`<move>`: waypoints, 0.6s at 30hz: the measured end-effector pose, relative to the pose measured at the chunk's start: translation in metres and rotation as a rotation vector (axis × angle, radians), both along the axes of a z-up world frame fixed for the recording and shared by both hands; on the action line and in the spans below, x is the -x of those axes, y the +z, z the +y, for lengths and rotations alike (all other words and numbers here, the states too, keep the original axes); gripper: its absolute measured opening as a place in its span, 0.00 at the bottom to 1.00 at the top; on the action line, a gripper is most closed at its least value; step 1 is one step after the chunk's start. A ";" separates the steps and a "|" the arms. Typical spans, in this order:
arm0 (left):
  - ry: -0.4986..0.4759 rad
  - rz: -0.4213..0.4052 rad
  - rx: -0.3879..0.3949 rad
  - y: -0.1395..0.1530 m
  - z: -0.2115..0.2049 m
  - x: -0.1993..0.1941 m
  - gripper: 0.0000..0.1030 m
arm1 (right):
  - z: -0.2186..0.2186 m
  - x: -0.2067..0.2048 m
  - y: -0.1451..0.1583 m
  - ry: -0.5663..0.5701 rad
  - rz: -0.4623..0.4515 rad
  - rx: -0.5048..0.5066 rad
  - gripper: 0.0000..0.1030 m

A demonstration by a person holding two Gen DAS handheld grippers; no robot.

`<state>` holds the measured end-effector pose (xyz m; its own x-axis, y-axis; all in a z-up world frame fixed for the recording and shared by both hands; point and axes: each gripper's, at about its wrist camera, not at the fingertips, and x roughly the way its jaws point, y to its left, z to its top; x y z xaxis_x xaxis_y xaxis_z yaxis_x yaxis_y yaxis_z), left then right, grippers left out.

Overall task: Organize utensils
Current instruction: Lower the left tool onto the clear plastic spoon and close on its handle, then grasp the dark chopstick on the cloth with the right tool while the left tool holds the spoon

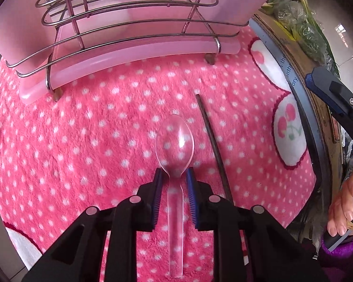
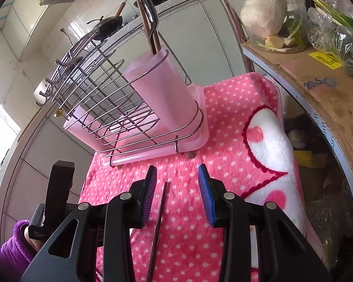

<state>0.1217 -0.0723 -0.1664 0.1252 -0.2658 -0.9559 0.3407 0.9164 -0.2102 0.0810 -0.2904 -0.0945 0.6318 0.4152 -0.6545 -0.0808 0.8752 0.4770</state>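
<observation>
A clear plastic spoon [image 1: 175,141] lies on the pink dotted cloth [image 1: 82,141], bowl toward the rack. My left gripper [image 1: 175,169] points down over it, and its blue pads flank the spoon's neck with a thin gap on each side. A dark chopstick [image 1: 211,141] lies just right of the spoon. In the right wrist view that chopstick [image 2: 158,218] runs under my right gripper [image 2: 177,166], which hangs open above the cloth with nothing held. The wire rack with its pink utensil cup [image 2: 162,89] stands behind, with a metal utensil and chopsticks [image 2: 149,18] in it.
The rack's pink drip tray [image 1: 134,54] borders the cloth's far side. At the right a cardboard box [image 2: 317,80] carries a cabbage [image 2: 263,9] in a clear tub and bagged greens. A hand [image 1: 343,211] holds the right tool at the right edge.
</observation>
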 end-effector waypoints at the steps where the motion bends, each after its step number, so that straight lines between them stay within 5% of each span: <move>1: 0.002 -0.001 -0.001 -0.001 -0.001 0.000 0.13 | 0.001 -0.001 -0.001 0.004 0.003 0.000 0.36; 8: 0.027 -0.031 0.043 0.006 0.009 0.002 0.11 | 0.016 -0.007 -0.007 0.060 0.052 -0.001 0.36; 18: 0.141 -0.115 0.159 0.035 0.058 0.022 0.11 | 0.052 -0.038 -0.040 0.147 0.254 0.011 0.36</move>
<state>0.1001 -0.0138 -0.1314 0.2775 -0.3840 -0.8807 0.2414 0.9151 -0.3229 0.1187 -0.2381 -0.1343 0.3805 0.4826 -0.7889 -0.0865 0.8679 0.4892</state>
